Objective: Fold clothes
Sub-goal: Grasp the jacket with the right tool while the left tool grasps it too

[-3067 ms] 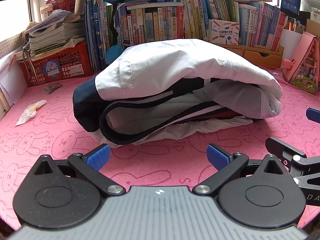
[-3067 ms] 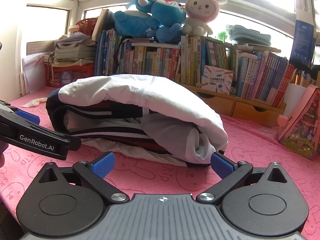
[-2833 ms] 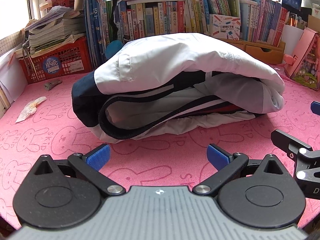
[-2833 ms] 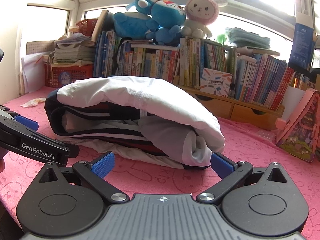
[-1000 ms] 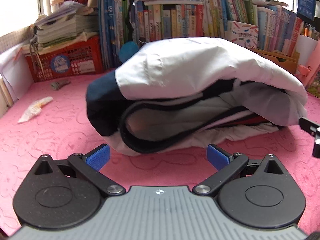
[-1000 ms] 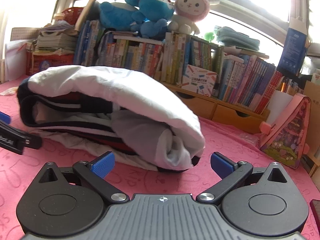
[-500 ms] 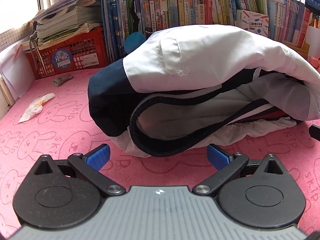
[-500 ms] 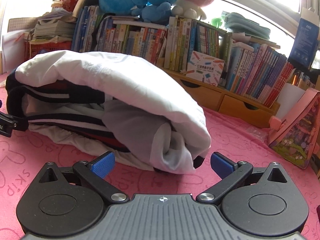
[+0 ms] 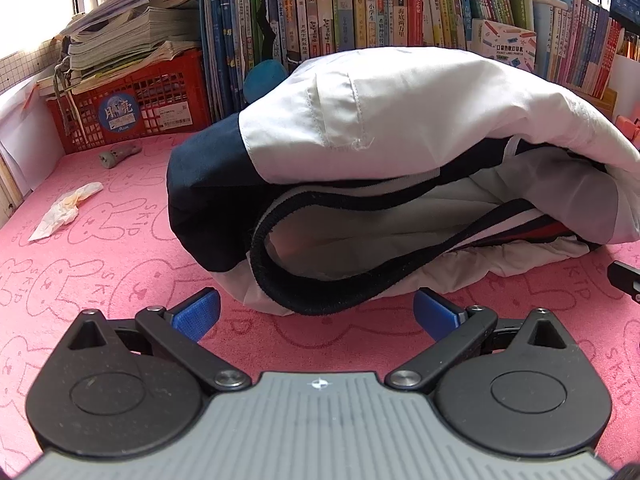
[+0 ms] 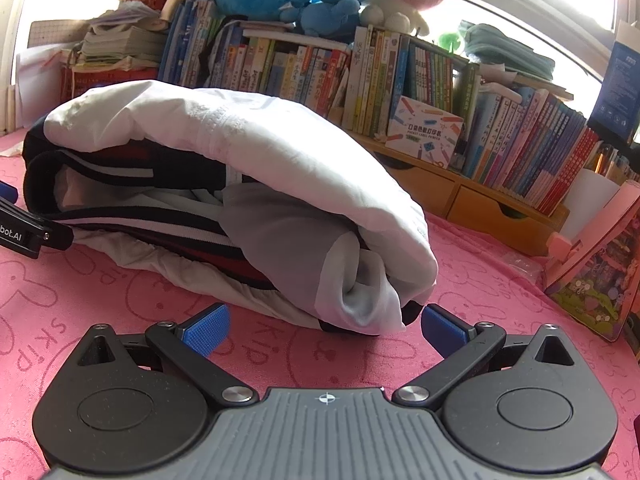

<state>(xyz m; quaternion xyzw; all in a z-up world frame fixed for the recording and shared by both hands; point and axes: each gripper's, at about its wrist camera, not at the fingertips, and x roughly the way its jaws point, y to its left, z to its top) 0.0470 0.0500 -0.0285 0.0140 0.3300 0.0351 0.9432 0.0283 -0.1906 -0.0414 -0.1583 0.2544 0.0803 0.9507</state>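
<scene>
**Jacket bundled on the desk, both claws spread and empty**

The jacket (image 9: 400,128) is seen lying on the pink desk (image 9: 120,248), already doubled over into a thick, rounded bundle, so most of the folding is judged to be done. What is left appears to be tidying: the bundle is puffed rather than flat, the lower layers spill out at the near edge, and the right end (image 10: 360,280) is rolled loosely instead of being squared.

The left claw (image 9: 316,314) is held released just before the bundle's left end, its blue pads parted and nothing gripped between them. The right claw (image 10: 324,326) is likewise spread wide and empty, close to the rolled right end; whether the far pad touches the cloth cannot be told.

The outer shell is a thin, smooth white fabric with stitched seams, joined to a dark navy panel at the left. A black ribbed hem (image 9: 312,300) is curled in a loop at the near edge, and a gathered, elastic-looking pale edge is shown beneath it. Grey lining and a red stripe are visible inside the layers. The desk cover is a soft, napped pink mat printed with rabbit outlines. Books (image 10: 304,68) are lined up at the far side.
</scene>
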